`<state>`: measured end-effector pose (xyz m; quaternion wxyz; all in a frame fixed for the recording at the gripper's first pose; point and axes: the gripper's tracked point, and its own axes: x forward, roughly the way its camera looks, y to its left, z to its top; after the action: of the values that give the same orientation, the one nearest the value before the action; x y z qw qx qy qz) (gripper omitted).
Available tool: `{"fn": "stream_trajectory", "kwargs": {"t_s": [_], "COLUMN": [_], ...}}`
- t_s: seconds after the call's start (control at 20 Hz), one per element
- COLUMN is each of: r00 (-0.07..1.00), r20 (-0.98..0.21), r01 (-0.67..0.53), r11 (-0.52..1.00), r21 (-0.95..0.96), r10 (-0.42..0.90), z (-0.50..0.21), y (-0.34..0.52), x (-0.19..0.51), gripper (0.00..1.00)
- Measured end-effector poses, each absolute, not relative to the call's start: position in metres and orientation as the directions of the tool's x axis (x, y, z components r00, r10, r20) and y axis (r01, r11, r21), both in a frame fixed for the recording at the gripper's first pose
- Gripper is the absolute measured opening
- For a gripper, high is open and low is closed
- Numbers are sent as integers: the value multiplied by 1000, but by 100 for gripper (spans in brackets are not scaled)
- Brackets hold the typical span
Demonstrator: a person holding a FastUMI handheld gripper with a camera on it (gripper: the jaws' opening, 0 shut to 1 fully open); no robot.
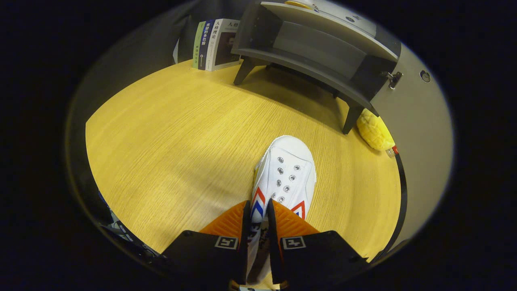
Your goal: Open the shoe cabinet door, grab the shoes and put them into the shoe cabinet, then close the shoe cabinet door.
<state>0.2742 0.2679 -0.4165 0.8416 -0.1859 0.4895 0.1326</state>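
Note:
A white canvas shoe with red and blue chevrons on its side points away from me, toe toward the cabinet. My gripper is shut on the shoe's side wall near the heel, both fingers pressing on it. The shoe hangs slightly above or rests lightly on the wooden tabletop; I cannot tell which. Beyond it stands the grey shoe cabinet on short legs, its inside shelf showing. Its door is swung open to the right, with a metal latch at its edge.
Three books stand upright at the back left of the table beside the cabinet. A yellow bumpy toy lies by the cabinet's right front leg, against the open door. Bare wood stretches between the shoe and the cabinet.

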Motion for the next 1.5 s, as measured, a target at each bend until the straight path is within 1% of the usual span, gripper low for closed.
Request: {"fn": "stream_trajectory", "kwargs": {"t_s": [0.05, 0.1, 0.15, 0.2, 0.35, 0.55, 0.9, 1.15, 1.5], "r00": [476, 484, 491, 494, 526, 556, 660, 743, 834], "r20": [-878, -873, -869, -866, -841, -811, -721, -628, -493], "r01": [-374, -360, -362, -368, -317, -267, -254, -254, -259], "r11": [916, 923, 923, 921, 947, 963, 966, 966, 965], "r21": [-149, -136, -133, -127, -58, 30, 50, 56, 48], "r10": [52, 61, 67, 78, 125, 180, 211, 231, 248], "z": [-425, -416, -418, -414, -406, -378, -312, -250, -160], "y": [271, 273, 272, 272, 272, 277, 288, 291, 294], "x": [274, 270, 273, 273, 276, 288, 331, 371, 426], "gripper": [25, 4, 4, 2, 2, 2, 2, 1, 1]}}
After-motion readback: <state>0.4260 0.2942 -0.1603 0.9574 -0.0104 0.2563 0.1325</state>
